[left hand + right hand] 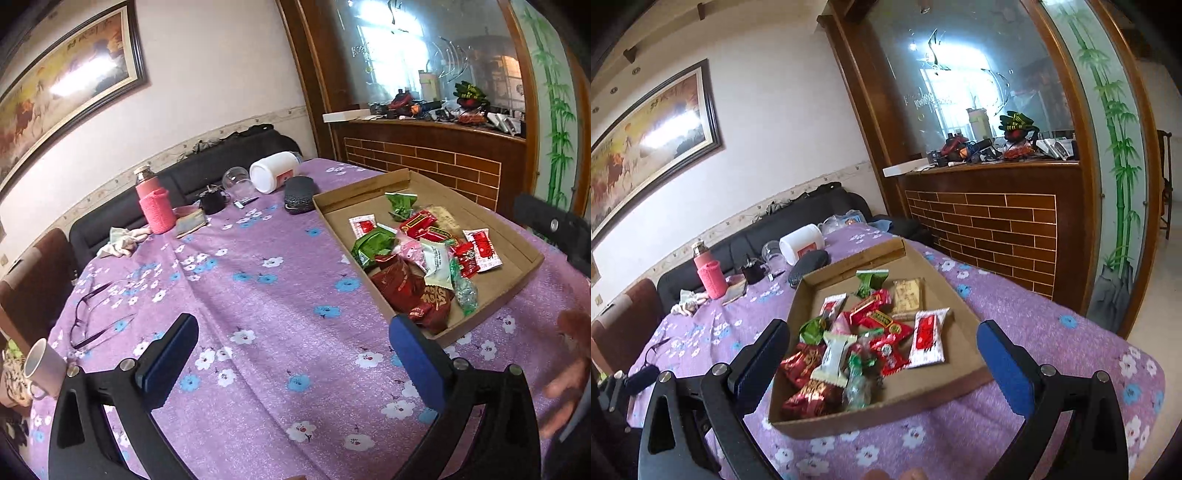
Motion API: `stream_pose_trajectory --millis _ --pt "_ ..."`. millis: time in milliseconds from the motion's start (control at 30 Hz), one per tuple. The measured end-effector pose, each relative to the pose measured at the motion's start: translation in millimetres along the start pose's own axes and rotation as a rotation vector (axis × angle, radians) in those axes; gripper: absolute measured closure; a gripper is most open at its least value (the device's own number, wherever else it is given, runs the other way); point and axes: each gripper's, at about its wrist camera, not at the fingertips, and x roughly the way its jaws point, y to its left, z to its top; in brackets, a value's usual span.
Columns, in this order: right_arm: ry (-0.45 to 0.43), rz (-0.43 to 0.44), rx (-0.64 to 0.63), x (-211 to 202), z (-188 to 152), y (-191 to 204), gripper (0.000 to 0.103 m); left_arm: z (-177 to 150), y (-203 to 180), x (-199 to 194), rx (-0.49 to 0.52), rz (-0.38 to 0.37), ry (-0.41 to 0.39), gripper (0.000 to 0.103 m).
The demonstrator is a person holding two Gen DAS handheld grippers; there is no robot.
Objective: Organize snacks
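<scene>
Right claw [882,360]: we hold it wide apart and empty, hovering near the box, fingers framing the snack heap from above.
Left claw [293,354]: also spread wide, holding nothing, over bare cloth [258,295] left of the box.
Box [886,417]: shallow brown cardboard tray on the purple flowered cloth, right part of the table; low walls, near corner pointing at us.
Snacks [864,339]: small wrapped packets heaped in the box's near half, overlapping one another; far half mostly bare.
Handling: we judge the packets light, soft and crinkly, with slick film that could slip from the pads; contents may crush, so a gentle squeeze.
Where to grip: we would take one packet across its flat body or by a crimped end seal, starting with a loose one at the heap's edge.
White-red packet [928,338]: lies flat at the right of the heap, apart enough to lift alone.
Beige bar [907,295]: flat, at the far side, clear of the pile.
Dark red bags [805,380]: puffy, shiny, at the near left corner.
Green wrappers [870,280]: twisted ends, one far, one left; a clear green one lies near.
</scene>
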Motion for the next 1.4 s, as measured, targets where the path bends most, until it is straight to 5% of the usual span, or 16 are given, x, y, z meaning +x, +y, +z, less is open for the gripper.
stream_pose_trajectory --millis 400,1400 --pt "-0.005 -0.103 -0.018 -4 -9 4 0.001 0 0 -7 -0.004 0.029 -0.021 0.0" --pt "0.009 -0.138 -0.051 -5 -10 11 0.001 -4 4 0 -0.032 0.024 0.027 0.0"
